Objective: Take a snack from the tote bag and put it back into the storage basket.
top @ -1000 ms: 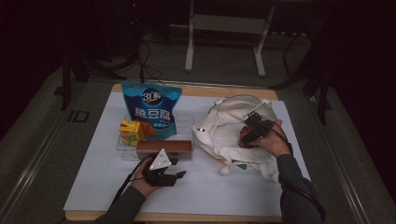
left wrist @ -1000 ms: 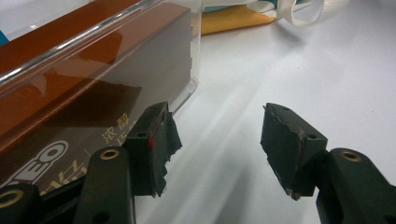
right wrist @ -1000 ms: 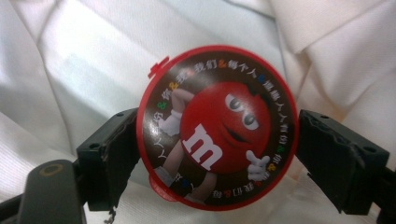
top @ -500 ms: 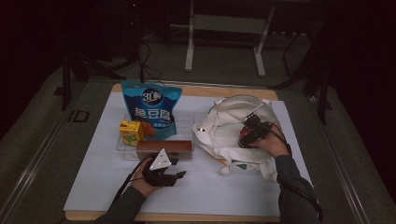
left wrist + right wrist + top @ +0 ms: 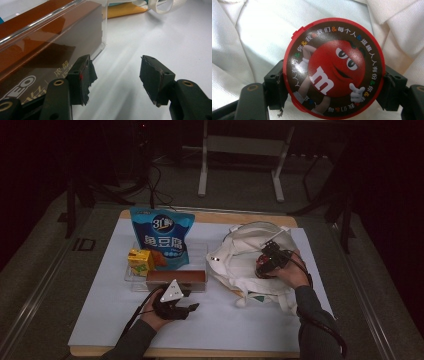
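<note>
A round red candy tin (image 5: 333, 67) with an M&M's lid sits between the jaws of my right gripper (image 5: 334, 82), which is shut on its sides. In the high view that right gripper (image 5: 263, 265) is over the white tote bag (image 5: 245, 255) at the right of the table. My left gripper (image 5: 116, 78) is open with nothing between its jaws, hovering over the white mat beside a long brown box (image 5: 37, 50). Seen from above, the left gripper (image 5: 172, 301) rests just in front of the brown box (image 5: 176, 277), which lies in a clear tray (image 5: 200, 251).
A blue snack bag (image 5: 162, 236) stands at the back of the clear tray, with a small yellow carton (image 5: 139, 261) at its left. The white mat (image 5: 100, 310) covers the wooden table. Dark floor and a metal stand (image 5: 240, 145) lie beyond the far edge.
The right gripper with the candy tin has shifted slightly over the tote bag. The left gripper stays where it was.
</note>
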{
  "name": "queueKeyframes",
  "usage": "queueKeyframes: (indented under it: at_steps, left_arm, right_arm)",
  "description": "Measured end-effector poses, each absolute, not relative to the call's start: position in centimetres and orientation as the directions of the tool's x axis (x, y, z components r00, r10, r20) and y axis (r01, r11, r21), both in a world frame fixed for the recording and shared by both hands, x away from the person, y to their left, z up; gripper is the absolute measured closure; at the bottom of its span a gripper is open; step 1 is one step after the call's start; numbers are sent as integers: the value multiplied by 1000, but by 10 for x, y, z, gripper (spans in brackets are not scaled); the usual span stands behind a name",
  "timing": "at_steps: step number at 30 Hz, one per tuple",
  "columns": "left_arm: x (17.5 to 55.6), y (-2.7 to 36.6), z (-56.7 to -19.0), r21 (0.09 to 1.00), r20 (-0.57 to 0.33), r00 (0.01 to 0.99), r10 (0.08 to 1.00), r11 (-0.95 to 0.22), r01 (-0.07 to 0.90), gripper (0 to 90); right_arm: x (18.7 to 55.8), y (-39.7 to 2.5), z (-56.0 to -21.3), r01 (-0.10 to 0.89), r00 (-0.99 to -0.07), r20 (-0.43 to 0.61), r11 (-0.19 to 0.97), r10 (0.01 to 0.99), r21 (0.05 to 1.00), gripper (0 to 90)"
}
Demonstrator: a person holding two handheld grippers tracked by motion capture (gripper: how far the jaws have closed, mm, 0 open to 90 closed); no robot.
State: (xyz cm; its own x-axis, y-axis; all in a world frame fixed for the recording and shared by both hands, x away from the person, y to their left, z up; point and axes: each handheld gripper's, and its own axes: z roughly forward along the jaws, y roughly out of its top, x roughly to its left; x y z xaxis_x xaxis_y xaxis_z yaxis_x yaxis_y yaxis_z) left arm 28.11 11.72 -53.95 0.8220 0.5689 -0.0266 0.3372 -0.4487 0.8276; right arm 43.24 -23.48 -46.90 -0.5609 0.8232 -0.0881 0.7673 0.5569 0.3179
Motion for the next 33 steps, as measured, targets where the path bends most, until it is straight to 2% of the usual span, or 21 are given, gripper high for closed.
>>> queueKeyframes:
  at_steps: [33]
  left_arm:
    - [281,117,-539,828,-26,821,570,-448,337,423]
  right_arm:
    - [416,-216,-438,743,-592,-80,581,802,330,257]
